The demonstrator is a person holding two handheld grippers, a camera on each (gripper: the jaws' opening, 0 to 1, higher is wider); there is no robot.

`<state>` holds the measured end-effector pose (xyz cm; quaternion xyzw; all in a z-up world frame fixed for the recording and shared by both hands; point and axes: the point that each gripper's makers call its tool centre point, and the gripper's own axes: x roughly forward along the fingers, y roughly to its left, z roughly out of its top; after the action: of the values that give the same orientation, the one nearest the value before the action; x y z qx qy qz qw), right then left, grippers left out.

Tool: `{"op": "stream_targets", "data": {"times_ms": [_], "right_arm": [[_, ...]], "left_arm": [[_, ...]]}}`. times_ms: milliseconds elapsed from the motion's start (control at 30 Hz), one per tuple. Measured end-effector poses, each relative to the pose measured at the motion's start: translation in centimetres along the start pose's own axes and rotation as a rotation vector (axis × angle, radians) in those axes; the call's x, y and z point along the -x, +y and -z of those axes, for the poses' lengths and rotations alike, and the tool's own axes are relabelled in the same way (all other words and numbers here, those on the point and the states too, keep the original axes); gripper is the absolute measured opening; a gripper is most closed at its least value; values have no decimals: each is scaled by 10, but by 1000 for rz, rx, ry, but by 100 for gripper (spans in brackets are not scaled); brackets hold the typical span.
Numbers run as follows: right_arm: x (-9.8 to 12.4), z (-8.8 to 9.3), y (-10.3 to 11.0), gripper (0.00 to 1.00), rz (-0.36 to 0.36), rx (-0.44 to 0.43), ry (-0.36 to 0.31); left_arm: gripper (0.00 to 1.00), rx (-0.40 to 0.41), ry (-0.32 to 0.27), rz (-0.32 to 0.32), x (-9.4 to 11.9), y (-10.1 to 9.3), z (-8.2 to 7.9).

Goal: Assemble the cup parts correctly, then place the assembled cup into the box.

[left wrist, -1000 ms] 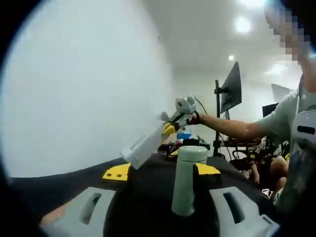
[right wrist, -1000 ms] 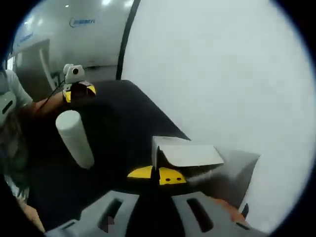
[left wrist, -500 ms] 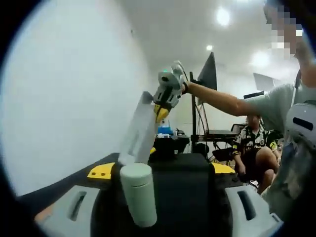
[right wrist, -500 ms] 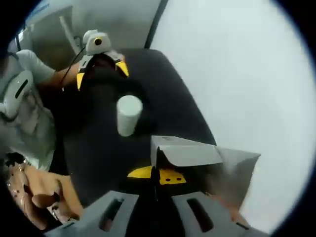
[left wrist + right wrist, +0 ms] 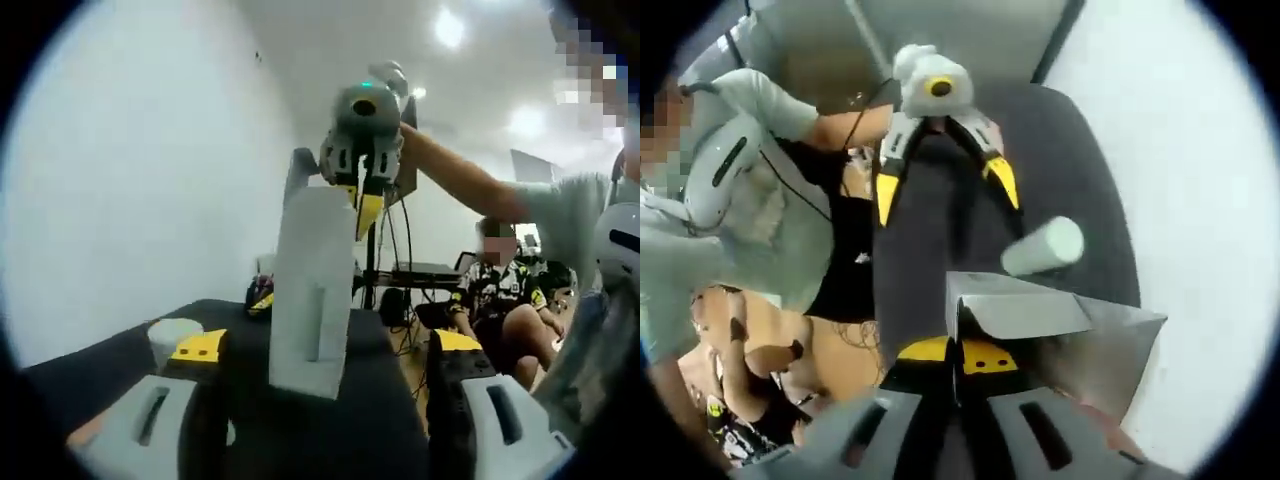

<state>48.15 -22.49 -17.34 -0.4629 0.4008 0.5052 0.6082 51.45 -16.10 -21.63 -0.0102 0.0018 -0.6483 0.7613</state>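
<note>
The right gripper (image 5: 362, 190) is clamped on the top edge of the box (image 5: 312, 290), a pale grey carton held up off the black table (image 5: 120, 355) with its long axis hanging down from the jaws; in the right gripper view the same box (image 5: 1040, 320) shows its open flap just ahead of the closed right gripper (image 5: 960, 365). The left gripper (image 5: 940, 170) stands wide open and holds nothing. The cup (image 5: 1042, 247), a pale green cylinder with its lid on, lies on its side on the table, just beside the left gripper's yellow tip and close above the box flap, its long axis crosswise to those jaws. In the left gripper view the cup (image 5: 172, 337) shows end-on beside the left jaw, the box hanging between the jaws. The left gripper is judged nearer the cup. A seated person (image 5: 500, 290) is behind
</note>
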Motion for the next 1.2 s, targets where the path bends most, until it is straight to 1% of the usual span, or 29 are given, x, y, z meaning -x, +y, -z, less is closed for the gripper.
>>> {"op": "stream_targets", "data": {"times_ms": [100,200,300,367,400,433,500,567,700,733,800,867,900,933,967,1000,1100,1200], "right_arm": [[-10,-12,10,0,-17,39,23],[-27,-31,21,0,-51,80,38],[-43,-49,23,0,-70,116,37],[-53,-58,26,0,-78,132,37],[-57,-62,27,0,-83,142,44],[-61,-65,28,0,-89,155,50],[-67,-75,30,0,-101,166,56],[-72,-84,30,0,-113,174,57],[-77,-97,26,0,-104,196,70],[-78,-99,25,0,-106,189,79],[-80,-103,22,0,-93,197,84],[-83,-106,22,0,-95,202,97],[-84,-107,22,0,-100,203,103],[-86,-109,22,0,-101,204,105],[-87,-110,21,0,-99,207,107],[-88,-110,21,0,-100,211,110],[-92,-113,20,0,-93,224,120],[-93,-115,18,0,-89,230,114]], "left_arm": [[75,21,-15,-9,6,-9,6],[75,41,-2,-26,10,-11,16],[77,43,27,-45,13,-10,30],[77,49,43,-44,16,-10,37],[77,44,48,-52,18,-10,40],[77,36,63,-75,21,-5,44],[75,38,52,-81,26,-4,44],[72,48,22,-83,31,-3,39],[69,25,31,-103,37,2,36],[67,18,37,-108,39,4,35],[67,6,26,-124,42,10,30],[66,-3,15,-135,46,16,24],[65,-3,12,-137,47,18,23],[60,-3,12,-137,48,19,22],[57,-8,13,-143,49,21,22],[53,-20,23,-162,50,24,23],[52,-26,33,-165,51,27,28],[52,-28,28,-169,54,29,29]]}}
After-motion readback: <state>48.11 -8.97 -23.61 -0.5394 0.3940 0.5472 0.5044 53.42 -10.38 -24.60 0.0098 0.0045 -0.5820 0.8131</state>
